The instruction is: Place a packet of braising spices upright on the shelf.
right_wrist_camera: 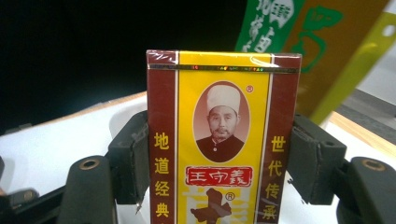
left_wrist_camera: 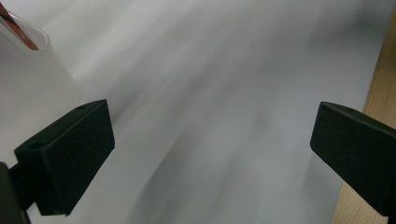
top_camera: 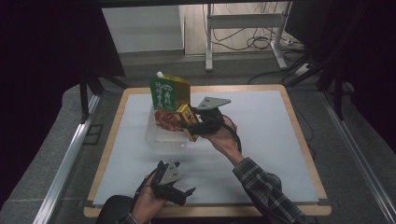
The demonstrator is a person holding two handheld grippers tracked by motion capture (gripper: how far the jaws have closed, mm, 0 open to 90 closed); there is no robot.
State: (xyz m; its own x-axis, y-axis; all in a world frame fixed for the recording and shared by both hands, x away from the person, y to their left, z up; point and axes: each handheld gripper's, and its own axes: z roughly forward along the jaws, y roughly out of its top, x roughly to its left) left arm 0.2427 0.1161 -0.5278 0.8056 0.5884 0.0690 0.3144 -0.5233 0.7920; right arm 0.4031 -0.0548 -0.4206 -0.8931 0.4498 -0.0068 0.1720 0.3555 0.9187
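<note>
A yellow and dark red box [right_wrist_camera: 222, 140] with a portrait and Chinese print stands upright between the pads of my right gripper [right_wrist_camera: 219, 158], which is shut on its two sides. In the high view this box [top_camera: 185, 116] hangs at the right edge of a clear plastic container [top_camera: 156, 137], held by my right gripper [top_camera: 192, 126]. In the container stand a green and yellow spouted pouch [top_camera: 169, 92] and a red packet [top_camera: 164, 119]. My left gripper [top_camera: 185, 196] rests near the table's front edge, its jaws wide apart with nothing between them [left_wrist_camera: 212, 135].
The white mat [top_camera: 261, 140] lies on a wood-edged table [top_camera: 109, 140]. The wooden rim [left_wrist_camera: 383, 79] runs just past the left gripper's far jaw. A corner of the clear container [left_wrist_camera: 25, 35] shows at upper left there. The pouch [right_wrist_camera: 303, 42] rises behind the box.
</note>
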